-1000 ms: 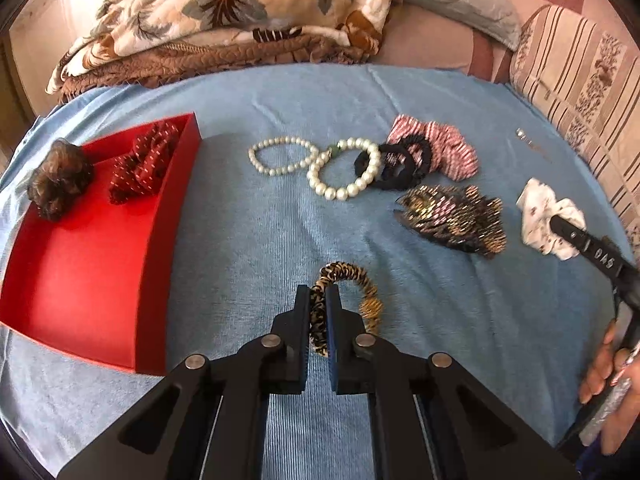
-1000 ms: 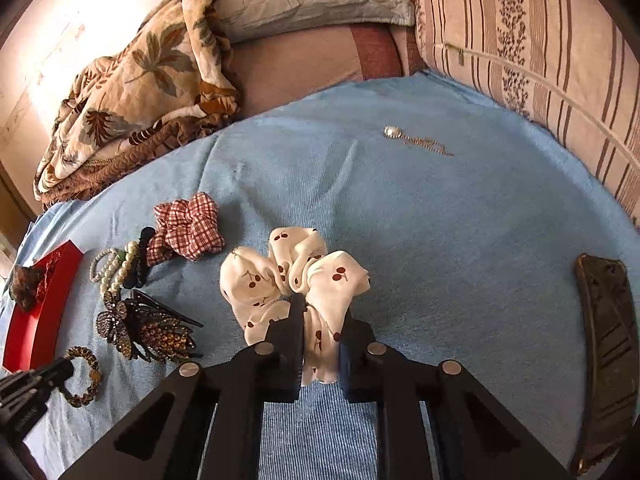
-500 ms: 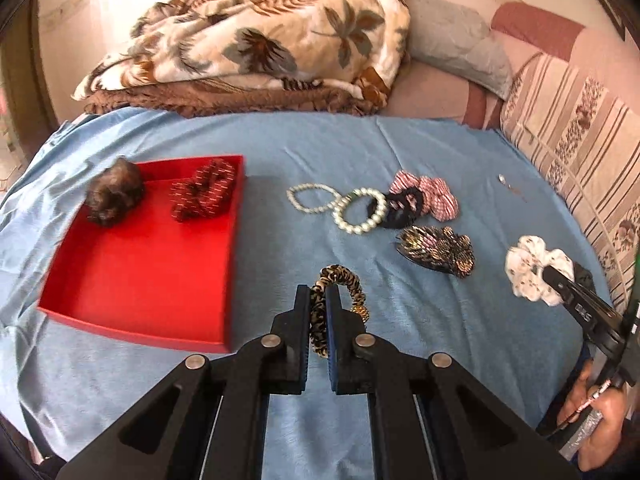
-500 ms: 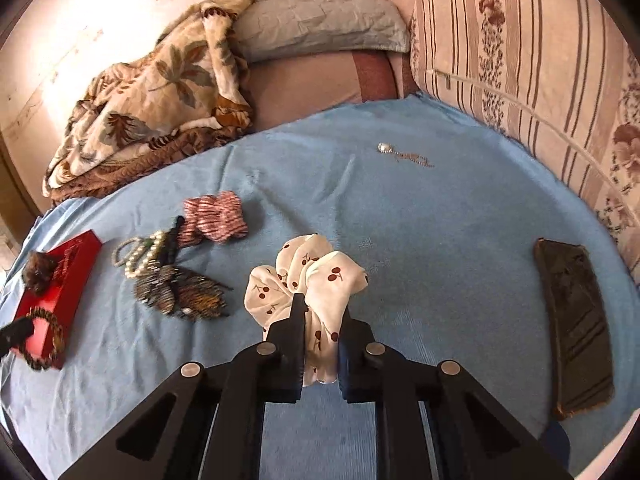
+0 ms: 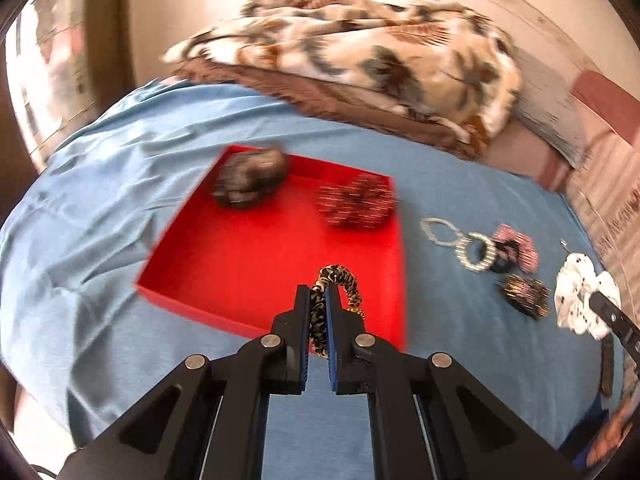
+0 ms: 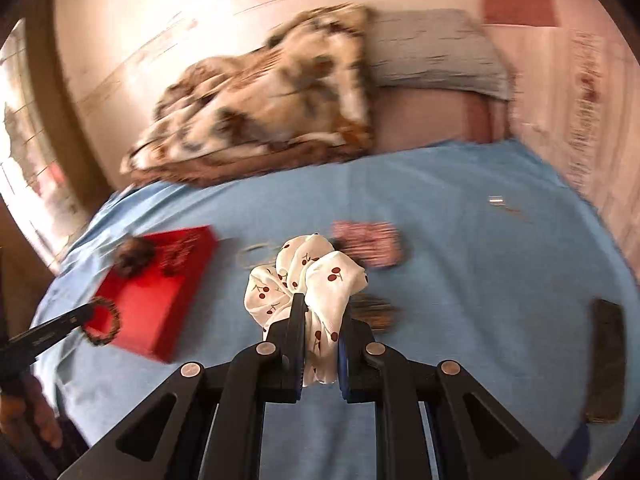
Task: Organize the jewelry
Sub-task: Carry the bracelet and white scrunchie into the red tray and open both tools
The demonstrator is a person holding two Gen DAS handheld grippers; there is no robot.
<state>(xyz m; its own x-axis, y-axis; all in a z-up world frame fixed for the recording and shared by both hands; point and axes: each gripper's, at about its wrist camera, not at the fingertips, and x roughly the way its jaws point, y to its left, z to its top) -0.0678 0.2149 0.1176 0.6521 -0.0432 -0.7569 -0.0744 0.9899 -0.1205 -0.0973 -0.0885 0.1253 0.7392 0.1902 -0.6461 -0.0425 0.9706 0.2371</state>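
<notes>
A bed covered with a blue sheet (image 5: 120, 200) fills both views, with a leaf-patterned blanket (image 5: 360, 40) heaped at its far end and a red tray (image 5: 240, 264) lying on the sheet. A leopard-print scrunchie (image 5: 338, 280) is clamped between the closed fingers of the left gripper (image 5: 318, 312) and is held over the near right part of the tray, above its floor. A white cherry-print scrunchie (image 6: 308, 276) is pinched between the fingers of the right gripper (image 6: 320, 336), raised above the sheet and well right of the tray. Two items, a dark brown one (image 5: 250, 180) and a red patterned one (image 5: 356, 200), already lie along the tray's far side. The step in hand is judged to be the drop into the tray: the leopard piece would best be lowered close to the bare red floor, away from the near wall, before the fingers are parted, so that nothing bounces out. The left gripper is pitched downward toward the tray; the right is held roughly level, aimed across the bed. Pearl bracelets (image 5: 460, 240) and other pieces remain on the sheet.
</notes>
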